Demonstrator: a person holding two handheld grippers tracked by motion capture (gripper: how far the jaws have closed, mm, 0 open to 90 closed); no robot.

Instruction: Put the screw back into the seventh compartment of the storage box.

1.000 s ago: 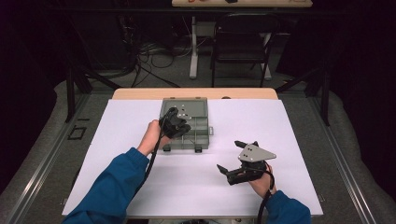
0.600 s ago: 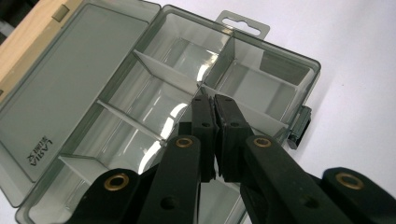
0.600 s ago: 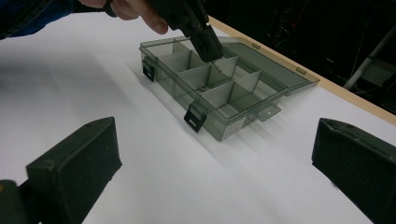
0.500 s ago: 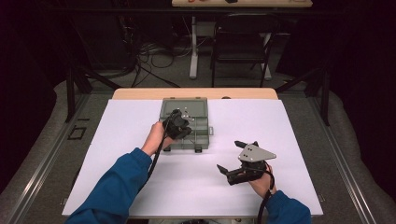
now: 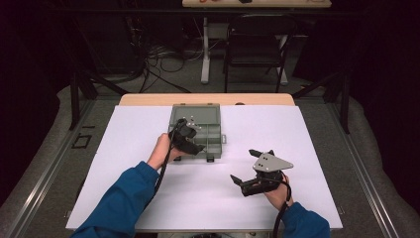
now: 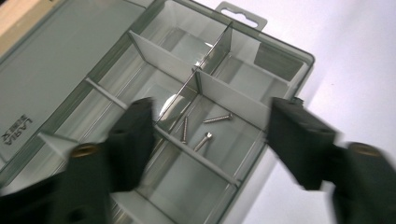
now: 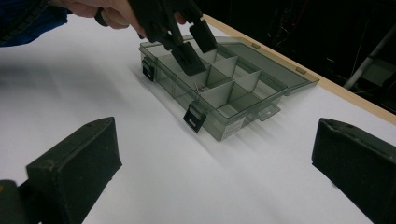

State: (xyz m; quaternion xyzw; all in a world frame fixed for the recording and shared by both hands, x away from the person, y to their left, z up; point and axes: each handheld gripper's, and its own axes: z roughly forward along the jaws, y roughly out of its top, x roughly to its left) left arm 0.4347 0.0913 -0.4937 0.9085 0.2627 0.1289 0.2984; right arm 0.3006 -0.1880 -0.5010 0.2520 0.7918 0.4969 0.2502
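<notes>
A smoky clear compartment box (image 5: pixel 214 130) lies on the white table cover with its lid (image 6: pixel 51 70) folded open at the far side. Three small screws (image 6: pixel 204 140) lie in one middle compartment. My left gripper (image 5: pixel 192 140) hovers over that compartment; its jaws have just been opening and now stand apart (image 6: pixel 210 112) with nothing gripped between them. From the right gripper view the left gripper (image 7: pixel 196 46) hangs just above the box (image 7: pixel 224 100). My right gripper (image 5: pixel 245 166) rests at the near right, open and empty (image 7: pixel 214 127).
White paper (image 5: pixel 148 198) covers the table, with a wooden edge (image 5: pixel 148 99) at the far side. Two black latches (image 7: pixel 194 116) stick out from the box's near wall. A chair (image 5: pixel 255 49) and cables stand beyond the table.
The left gripper's jaws look wider apart than before, and it has shifted slightly over the box. The right gripper has stayed where it was.
</notes>
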